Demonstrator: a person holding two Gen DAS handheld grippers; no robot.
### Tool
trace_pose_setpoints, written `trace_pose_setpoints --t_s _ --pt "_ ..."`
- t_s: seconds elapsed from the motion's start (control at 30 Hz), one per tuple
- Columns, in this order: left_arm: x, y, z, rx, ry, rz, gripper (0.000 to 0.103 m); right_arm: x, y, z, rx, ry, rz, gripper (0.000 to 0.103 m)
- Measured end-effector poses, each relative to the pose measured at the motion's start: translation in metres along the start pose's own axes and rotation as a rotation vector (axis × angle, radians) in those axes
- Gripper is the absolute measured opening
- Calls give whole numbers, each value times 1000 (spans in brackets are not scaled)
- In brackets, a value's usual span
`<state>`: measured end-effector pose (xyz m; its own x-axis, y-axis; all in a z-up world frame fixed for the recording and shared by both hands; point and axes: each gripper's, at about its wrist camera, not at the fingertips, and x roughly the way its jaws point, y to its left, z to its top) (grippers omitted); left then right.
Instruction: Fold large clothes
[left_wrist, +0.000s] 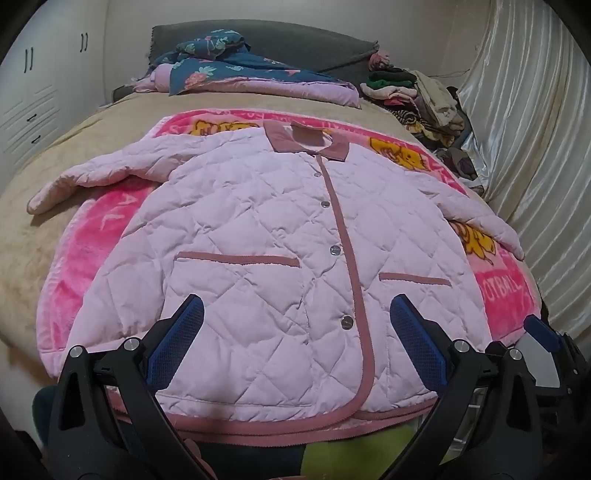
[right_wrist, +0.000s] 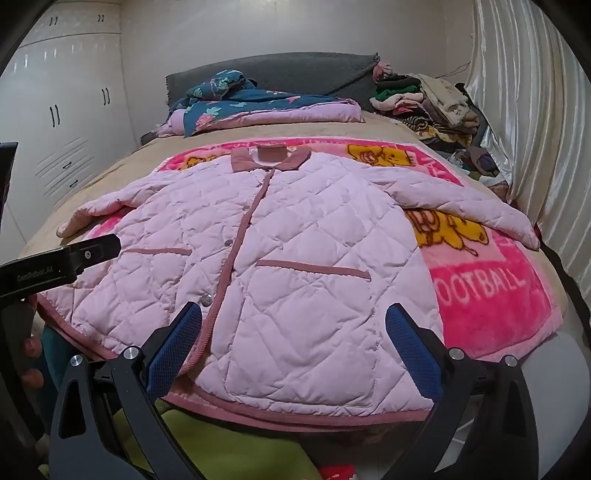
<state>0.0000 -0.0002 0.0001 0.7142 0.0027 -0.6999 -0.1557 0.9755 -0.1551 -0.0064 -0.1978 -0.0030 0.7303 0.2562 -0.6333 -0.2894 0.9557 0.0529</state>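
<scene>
A pink quilted jacket (left_wrist: 266, 236) lies flat, front up, on a pink blanket (right_wrist: 491, 295) on the bed (left_wrist: 22, 258). Left gripper (left_wrist: 297, 332) and right gripper (right_wrist: 293, 345) hover above its hem, jaws spread, pinching nothing.

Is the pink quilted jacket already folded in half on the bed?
No, the jacket lies spread flat and face up on the pink blanket, both sleeves stretched out to the sides.

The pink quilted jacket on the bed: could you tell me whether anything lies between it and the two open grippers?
Nothing visible does. The jacket lies spread flat, front up, on the pink blanket. The left gripper and right gripper both hover open over its near hem, with only air between.
</scene>
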Motion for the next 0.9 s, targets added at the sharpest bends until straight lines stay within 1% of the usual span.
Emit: trace_pose_setpoints --t_s 0.1,0.13,0.3,0.33,0.5,0.57,0.9 --pt "0 0 0 -4 -2 -4 95 1 -3 -1 -1 2 -1 99" --pt "0 0 0 -3 -2 -5 95 2 5 1 -3 2 -1 99" --pt "0 0 0 -3 -5 0 95 -1 8 2 -2 3 -1 99" --pt "0 1 0 -6 -3 -1 95 5 7 2 -5 6 1 99" --pt "0 1 0 -3 -5 0 95 4 17 4 -5 6 -1 99" --pt "0 1 0 -2 -7 2 95 1 9 3 -6 6 2 99" --pt "0 1 0 -3 -7 1 95 2 9 3 -8 7 1 99"
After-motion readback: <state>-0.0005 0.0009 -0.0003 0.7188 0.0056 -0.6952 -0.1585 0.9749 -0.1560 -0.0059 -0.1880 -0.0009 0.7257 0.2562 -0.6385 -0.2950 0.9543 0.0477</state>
